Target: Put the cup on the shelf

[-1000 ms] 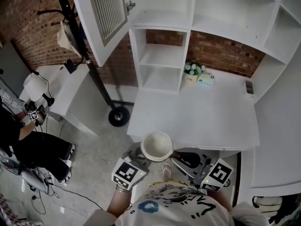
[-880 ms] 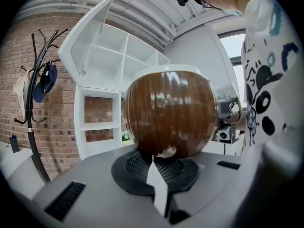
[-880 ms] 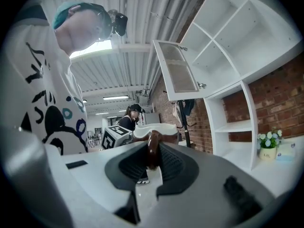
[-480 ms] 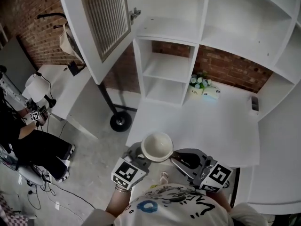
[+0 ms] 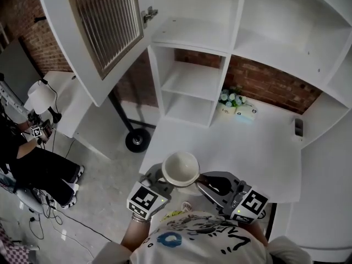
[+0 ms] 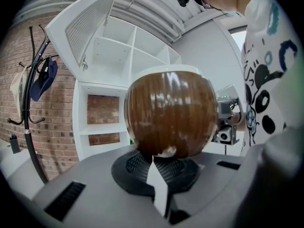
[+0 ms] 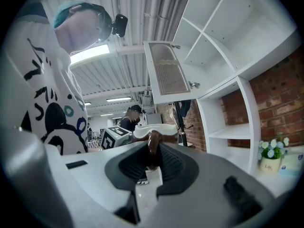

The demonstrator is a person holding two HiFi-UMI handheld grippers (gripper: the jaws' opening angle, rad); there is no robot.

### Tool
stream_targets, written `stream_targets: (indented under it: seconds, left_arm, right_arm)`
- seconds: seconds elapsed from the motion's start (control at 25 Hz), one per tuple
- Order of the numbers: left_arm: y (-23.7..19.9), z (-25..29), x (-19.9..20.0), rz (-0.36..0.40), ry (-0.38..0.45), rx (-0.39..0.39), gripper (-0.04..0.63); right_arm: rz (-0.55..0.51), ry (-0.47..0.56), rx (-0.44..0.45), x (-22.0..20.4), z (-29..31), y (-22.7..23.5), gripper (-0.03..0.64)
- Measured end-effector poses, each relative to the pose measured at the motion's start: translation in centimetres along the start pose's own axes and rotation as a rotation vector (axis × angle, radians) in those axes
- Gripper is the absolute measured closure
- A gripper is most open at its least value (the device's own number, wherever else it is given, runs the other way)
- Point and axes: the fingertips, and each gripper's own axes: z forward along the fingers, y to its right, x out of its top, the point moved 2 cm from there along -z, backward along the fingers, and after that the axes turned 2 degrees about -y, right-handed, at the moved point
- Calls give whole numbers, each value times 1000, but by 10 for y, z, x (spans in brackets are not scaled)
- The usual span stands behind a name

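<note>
We see the cup held upright over the near left corner of the white counter, brown outside and white within, its mouth open upward; it stands well apart from the shelf unit at the counter's far edge.

The right gripper reaches in from the right, and in the right gripper view its jaws are clamped tight on the cup's brown handle, with the white rim just past the tips; the left gripper comes in from the left, its tip tucked under the cup.

In the left gripper view the round brown body fills the middle of the frame right at the jaw tips; the jaws there stand narrow, drawn almost together with only a thin light slit between them, and the cup's base sits on their ends; we cannot tell whether they pinch the base or merely bear it.

At the counter's far edge, beside the shelf unit's lower compartments, stand a small flower pot and a pale box just to its right; a small dark object lies at the counter's right edge.

Above the left side a cabinet door with a slatted panel hangs open; on the floor to the left, a seated person is partly in view.
</note>
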Motion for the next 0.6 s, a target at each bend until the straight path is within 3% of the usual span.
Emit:
stream_targets:
  seconds: [0.6]
  left_arm:
    - [-30,35,0,-3,-32,21,578]
  right_arm:
    - [25,-5,18,-3,9,49,555]
